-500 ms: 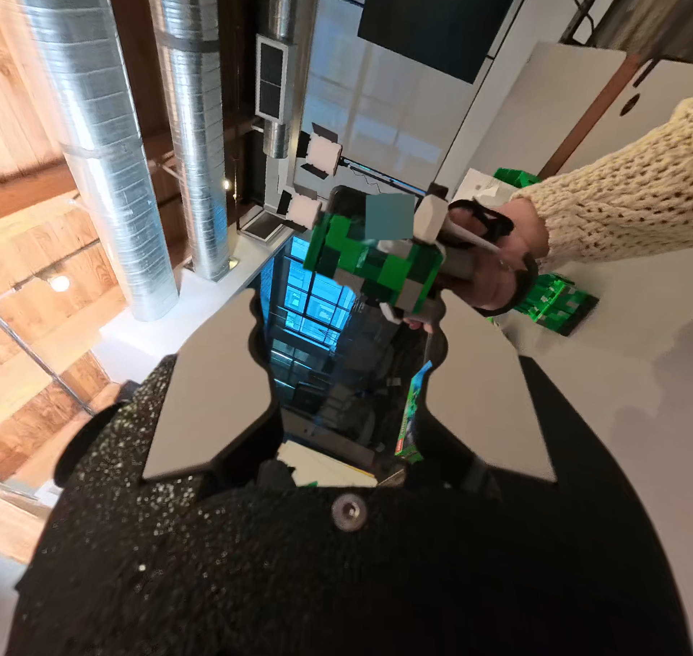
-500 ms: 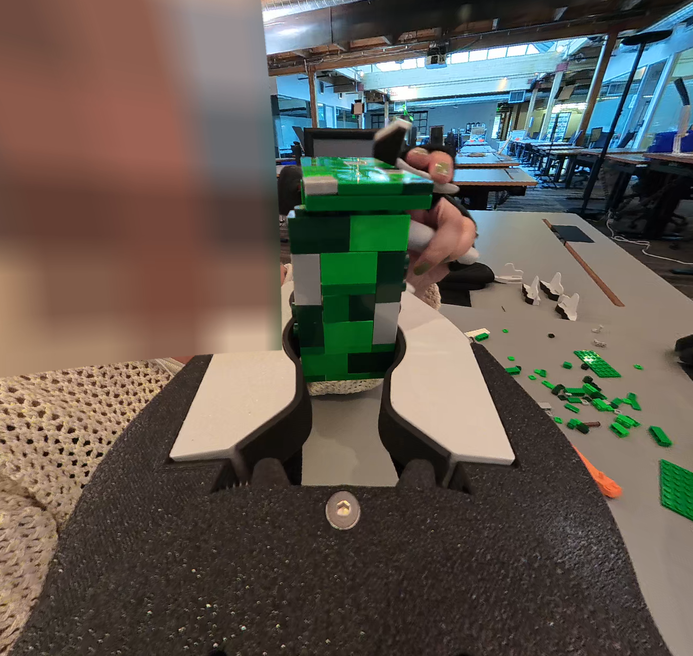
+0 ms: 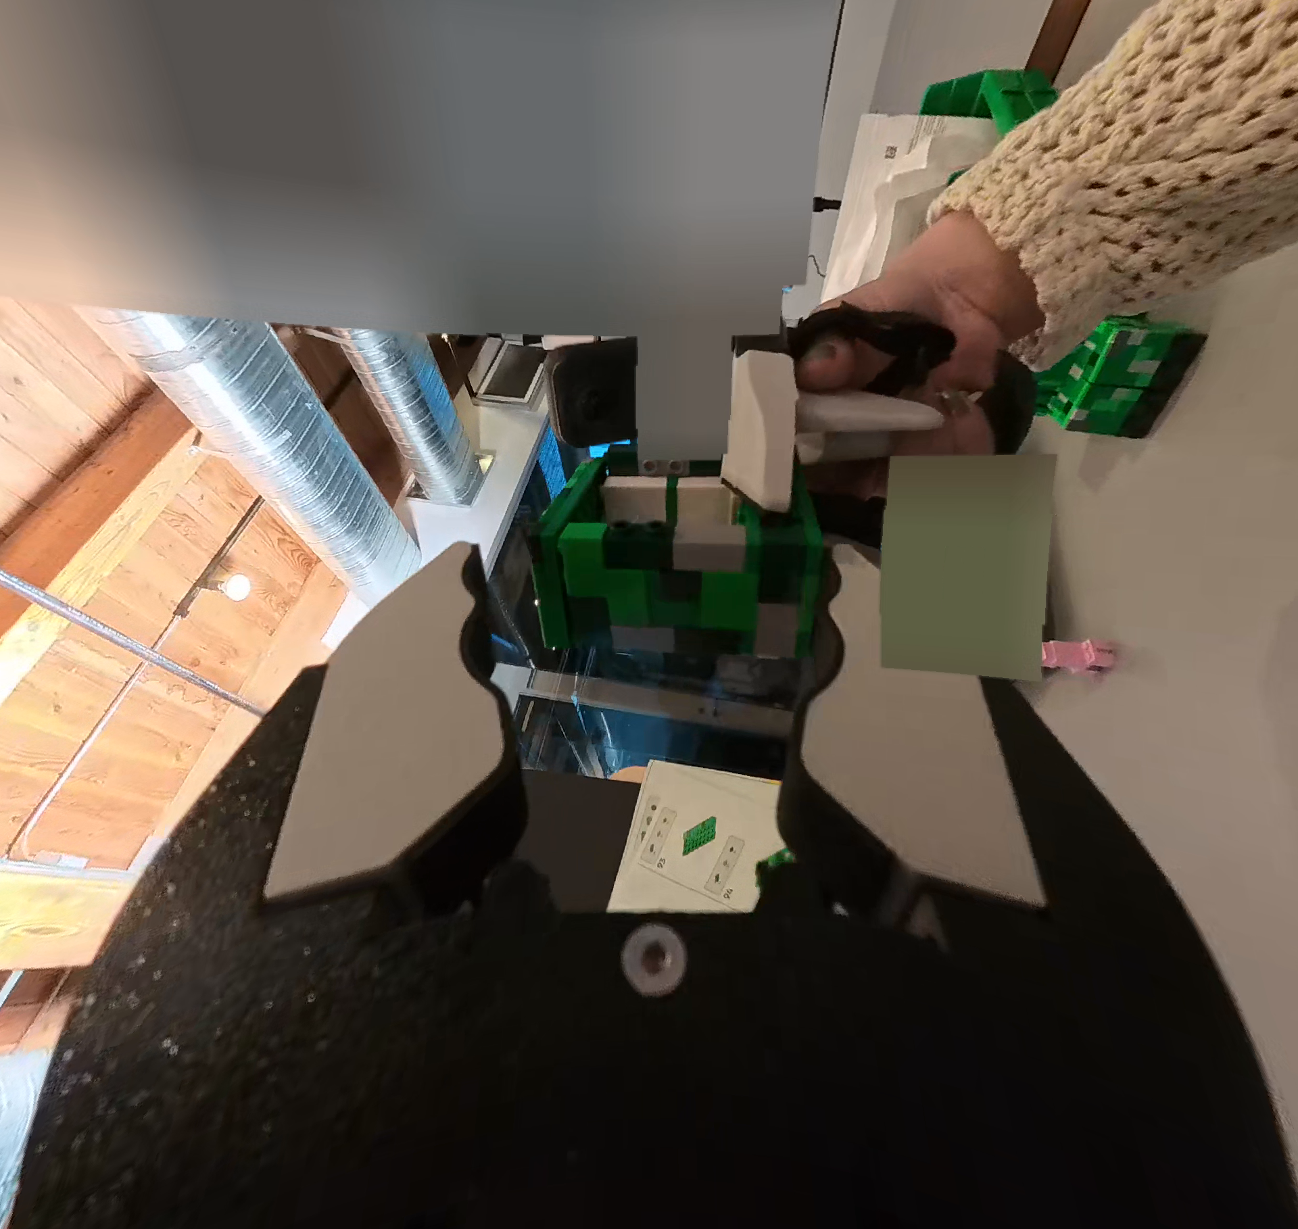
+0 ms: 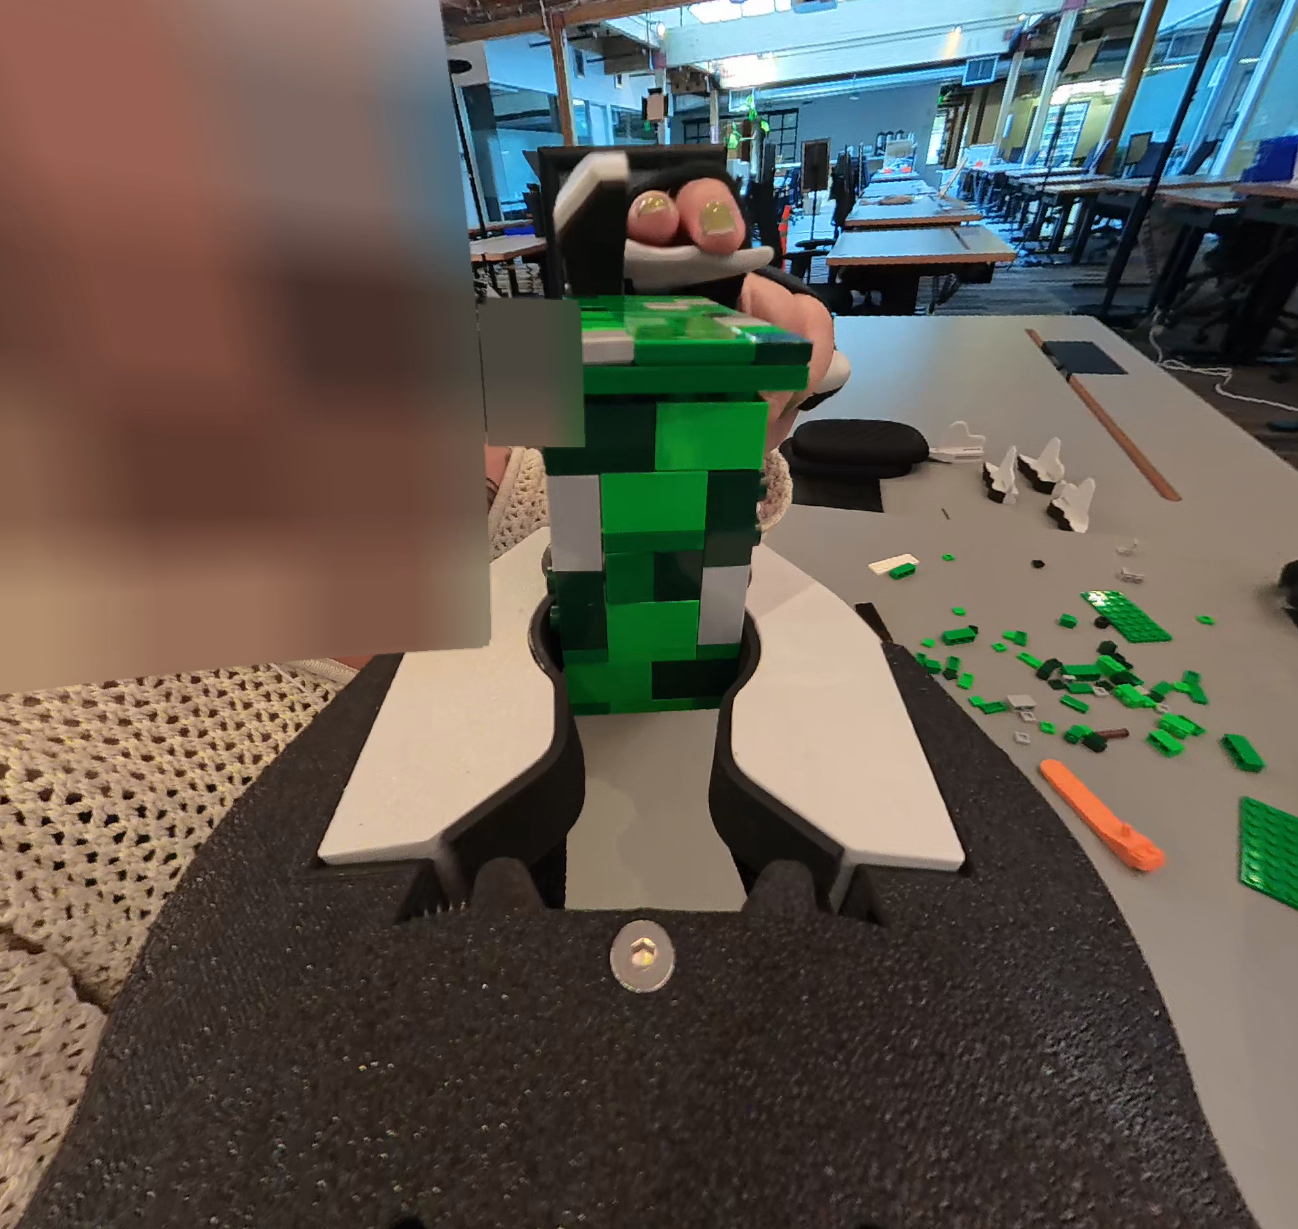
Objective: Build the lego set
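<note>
Green brick tower (image 4: 653, 549): upright, foot clamped in right gripper (image 4: 650, 661), above the table (image 4: 983, 366). Light, rigid, seams may split; grip low. Left gripper (image 3: 653, 605): spread wide, empty, facing the tower.

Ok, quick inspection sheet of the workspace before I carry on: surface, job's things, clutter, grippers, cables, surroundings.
Surface: grey table, mostly bare at the far end.
Job's things: green lego tower held upright; loose green pieces scattered at right; instruction sheet below.
Clutter: orange tool, black pouch, white finger parts.
Grippers: right gripper shut on the tower's base; left gripper open, near the tower's top.
Cables: white cable at the far right edge.
Surroundings: open office, rows of desks.
</note>
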